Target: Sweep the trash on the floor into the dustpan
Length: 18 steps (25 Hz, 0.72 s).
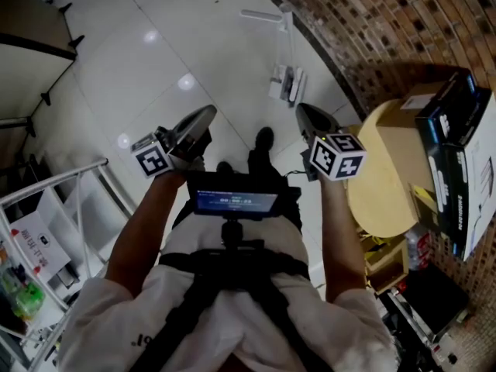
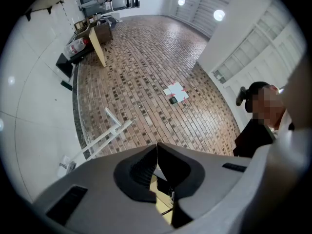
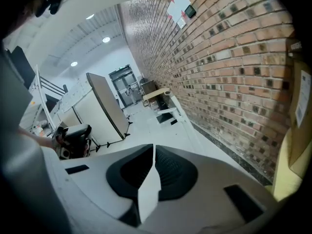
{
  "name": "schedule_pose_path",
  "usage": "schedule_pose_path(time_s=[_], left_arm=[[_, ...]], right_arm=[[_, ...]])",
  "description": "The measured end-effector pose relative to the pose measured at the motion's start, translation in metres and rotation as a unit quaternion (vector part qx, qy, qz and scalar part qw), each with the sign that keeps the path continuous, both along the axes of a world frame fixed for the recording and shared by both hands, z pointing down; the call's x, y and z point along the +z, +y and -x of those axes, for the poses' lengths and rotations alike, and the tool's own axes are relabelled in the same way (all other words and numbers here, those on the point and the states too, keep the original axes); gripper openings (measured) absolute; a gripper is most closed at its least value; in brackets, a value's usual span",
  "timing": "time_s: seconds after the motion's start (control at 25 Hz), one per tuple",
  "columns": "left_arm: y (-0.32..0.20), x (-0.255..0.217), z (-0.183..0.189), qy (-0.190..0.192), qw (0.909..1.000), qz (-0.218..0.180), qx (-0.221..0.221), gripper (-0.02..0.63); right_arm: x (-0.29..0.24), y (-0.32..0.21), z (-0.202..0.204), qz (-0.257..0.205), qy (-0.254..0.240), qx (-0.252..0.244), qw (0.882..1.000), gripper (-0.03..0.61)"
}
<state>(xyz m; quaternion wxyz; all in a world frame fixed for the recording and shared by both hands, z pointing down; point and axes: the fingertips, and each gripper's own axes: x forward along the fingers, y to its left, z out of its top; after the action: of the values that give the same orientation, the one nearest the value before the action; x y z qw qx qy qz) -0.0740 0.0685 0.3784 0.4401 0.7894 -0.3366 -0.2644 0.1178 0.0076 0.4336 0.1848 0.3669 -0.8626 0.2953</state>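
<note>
**Left gripper** [image 2: 156, 149]: dark ribbed fingers [image 2: 142, 172] closed tip to tip, with nothing between them. It is held about level in front of the person, with its marker cube [image 1: 152, 158] at the rear.

**Right gripper** [image 3: 152, 151]: fingers [image 3: 174, 175] also pressed together and empty. It is tilted downward, and its marker cube [image 1: 338, 155] faces the head camera.

**Task item:** long-handled white tool [image 1: 286, 84].
- It stands on the white tiled floor [image 1: 139, 60], at the floor's edge along the brick wall [image 1: 372, 22].
- It has a white base with dark strips, a thin white pole rising from it and a short crossbar at the top.
- It is well ahead of both grippers, and neither touches it.
- The left gripper view shows the same pole and crossbar against the bricks.

**Hard to make out:**
- The tool is too small to tell dustpan from broom.
- Whether loose trash lies on the tiles cannot be told.

**Surroundings:**
- Round yellow table [image 1: 387, 178] at the floor's wall edge, to the person's right. It carries a cardboard box [image 1: 422, 99] and dark boxes [image 1: 457, 146], and is partly cut off by the frame.
- White wire rack [image 1: 54, 192] at lower left, its shelves cut off.
- Chest-mounted screen [image 1: 232, 201], its text unreadable.
- Dark shoes [image 1: 263, 139] beyond the screen.
- Paper sheets [image 2: 175, 92] fixed on the bricks.
- Person in a dark top [image 2: 253, 130], cut off by the gripper body.
</note>
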Motion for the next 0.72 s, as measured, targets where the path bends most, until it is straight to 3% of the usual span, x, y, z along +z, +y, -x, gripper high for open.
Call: schedule_pose_path(time_s=[0.72], left_arm=[[0.056,-0.038,-0.006,-0.049,0.9936,-0.077,0.066,0.000]], right_arm=[[-0.040,0.069,0.013,-0.030,0.004,0.022,0.999,0.000]])
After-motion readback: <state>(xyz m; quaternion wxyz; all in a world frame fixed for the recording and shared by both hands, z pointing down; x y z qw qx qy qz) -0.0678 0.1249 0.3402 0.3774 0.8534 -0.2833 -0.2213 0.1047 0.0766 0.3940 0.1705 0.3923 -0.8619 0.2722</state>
